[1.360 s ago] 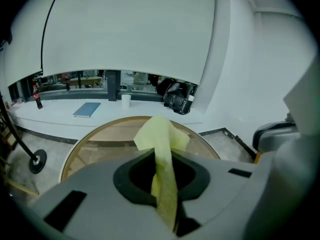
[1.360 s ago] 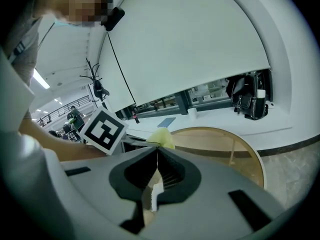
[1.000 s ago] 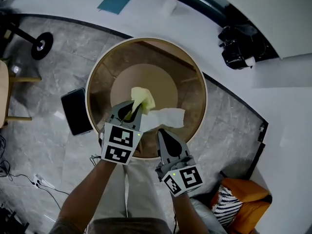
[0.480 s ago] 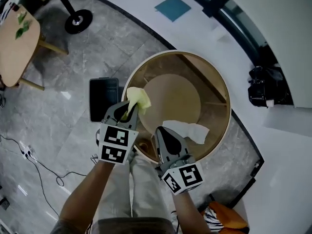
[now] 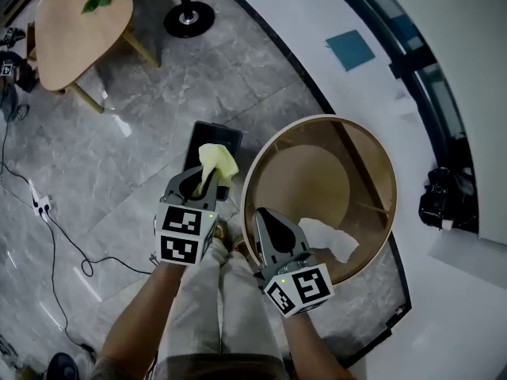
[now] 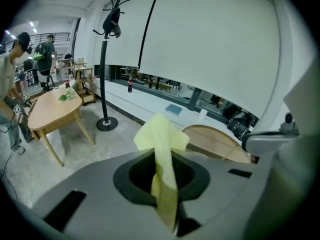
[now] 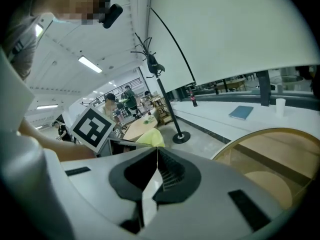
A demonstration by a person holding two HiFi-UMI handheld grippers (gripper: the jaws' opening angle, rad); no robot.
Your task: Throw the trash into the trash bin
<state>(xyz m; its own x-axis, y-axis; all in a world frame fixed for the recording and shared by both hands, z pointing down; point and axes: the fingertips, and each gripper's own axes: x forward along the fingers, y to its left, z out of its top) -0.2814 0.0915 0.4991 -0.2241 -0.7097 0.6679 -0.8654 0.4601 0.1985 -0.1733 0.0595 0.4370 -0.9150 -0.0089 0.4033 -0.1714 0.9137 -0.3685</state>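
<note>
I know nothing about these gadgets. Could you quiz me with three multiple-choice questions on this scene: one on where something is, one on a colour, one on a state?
1. Where does the white tissue lie?
A on the round table
B in a drawer
C on a chair

2. What colour is the paper in the left hand-held gripper?
A blue
B yellow
C red

3. How do the left hand-held gripper's jaws stand?
A wide open and empty
B shut on the paper
C open around a cup

Answers:
1 A, the head view shows the tissue on the tabletop near its rim.
2 B, the paper sticking out of the jaws is pale yellow.
3 B, the left gripper view shows the jaws pinching it.
</note>
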